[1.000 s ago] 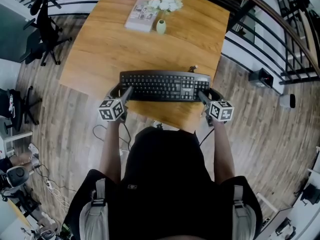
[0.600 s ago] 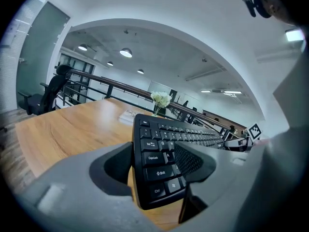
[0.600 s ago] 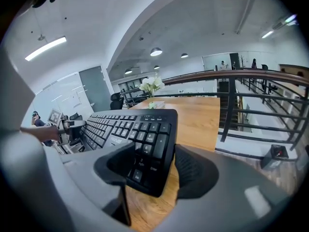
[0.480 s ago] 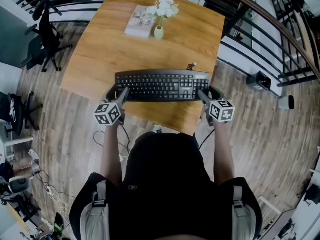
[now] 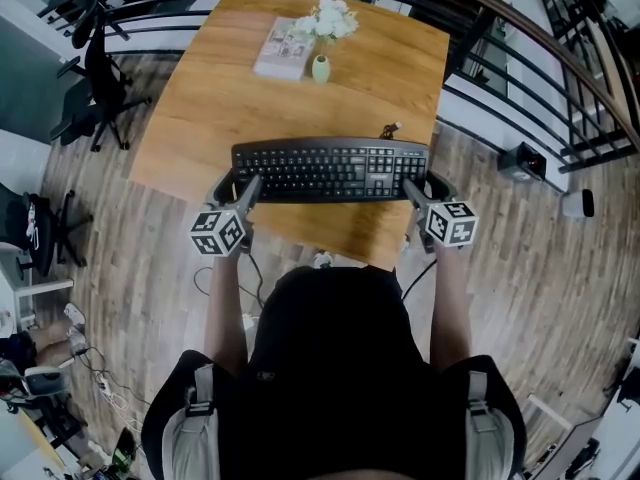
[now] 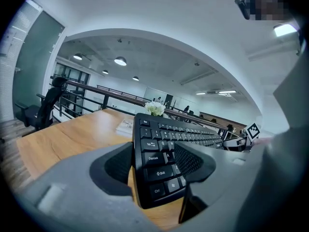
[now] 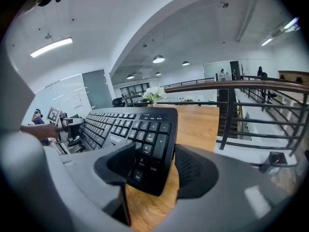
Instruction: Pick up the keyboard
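1. Keyboard (image 5: 330, 171) in the head view: it spans from the left tongs (image 5: 235, 181) to the right tongs (image 5: 424, 183). Its long axis runs straight from one to the other, along the near edge of the desk (image 5: 230, 108). The keys face up, the number pad is at the right tongs' end, and the top row points away from the person. A small vase of white flowers (image 5: 322, 58) and a book (image 5: 281, 48) sit well beyond both tongs on the desk's far part.
2. Left gripper view: the left tongs (image 6: 154, 164) are clamped on the short end of the keyboard (image 6: 161, 146), at the Ctrl and Shift keys. One jaw is on each long edge. The board stretches away from these tongs, and wood shows under its near corner.
3. Right gripper view: the right tongs (image 7: 158, 170) are closed on the number-pad end of the keyboard (image 7: 145, 139) in the same way. The desk (image 7: 198, 122) lies below and past that end.
4. Against the earlier frames: the keyboard covers more of the head view's width than a second ago, while the desk looks about the same size. The slight slant it had then has levelled out. Both tongs keep their grip on the same ends.
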### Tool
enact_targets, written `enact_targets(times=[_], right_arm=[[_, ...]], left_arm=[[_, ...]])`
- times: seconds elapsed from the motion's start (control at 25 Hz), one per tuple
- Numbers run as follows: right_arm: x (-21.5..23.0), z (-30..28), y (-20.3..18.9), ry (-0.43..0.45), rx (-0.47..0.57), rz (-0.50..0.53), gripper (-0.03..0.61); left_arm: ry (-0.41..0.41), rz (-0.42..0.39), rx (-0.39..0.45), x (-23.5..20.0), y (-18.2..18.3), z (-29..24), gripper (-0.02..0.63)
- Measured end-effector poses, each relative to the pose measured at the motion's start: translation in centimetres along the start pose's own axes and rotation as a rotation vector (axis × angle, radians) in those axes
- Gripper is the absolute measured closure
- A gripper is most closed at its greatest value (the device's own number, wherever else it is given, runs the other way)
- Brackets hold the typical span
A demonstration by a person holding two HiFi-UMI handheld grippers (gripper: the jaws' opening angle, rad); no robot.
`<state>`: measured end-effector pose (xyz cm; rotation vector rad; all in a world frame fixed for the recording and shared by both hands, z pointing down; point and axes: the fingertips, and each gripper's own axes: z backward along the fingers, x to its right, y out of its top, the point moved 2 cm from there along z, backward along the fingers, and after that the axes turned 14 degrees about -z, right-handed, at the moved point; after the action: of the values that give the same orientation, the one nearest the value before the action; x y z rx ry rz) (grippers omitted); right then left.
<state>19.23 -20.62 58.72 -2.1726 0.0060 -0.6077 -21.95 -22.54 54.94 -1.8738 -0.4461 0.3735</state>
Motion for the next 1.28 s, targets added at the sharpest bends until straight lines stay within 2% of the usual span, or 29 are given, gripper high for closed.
enact_targets(times=[0.4,0.6,0.84,1.28], right_arm=[[-1.5,1.6,1.8,0.009,0.039,0.057,0.318],[-1.5,2.2,2.9,0.01,0.051,0.081,0.321],[-2.6,2.3,4.2,0.0,0.055,0.116,0.322],[-2.8,2.4,4.3,0.004,0.062,0.131,0.327]], left_arm=[[0.039,-0.034,0.086,0.1,2.5,1.8,0.345],[0.043,-0.019,0.127,0.5,3.2,2.1,0.348],[0.053,-0.031,0.129,0.0,3.9,2.5,0.348],[0.062,-0.062,0.147,0.0,4.9,3.2,0.348]])
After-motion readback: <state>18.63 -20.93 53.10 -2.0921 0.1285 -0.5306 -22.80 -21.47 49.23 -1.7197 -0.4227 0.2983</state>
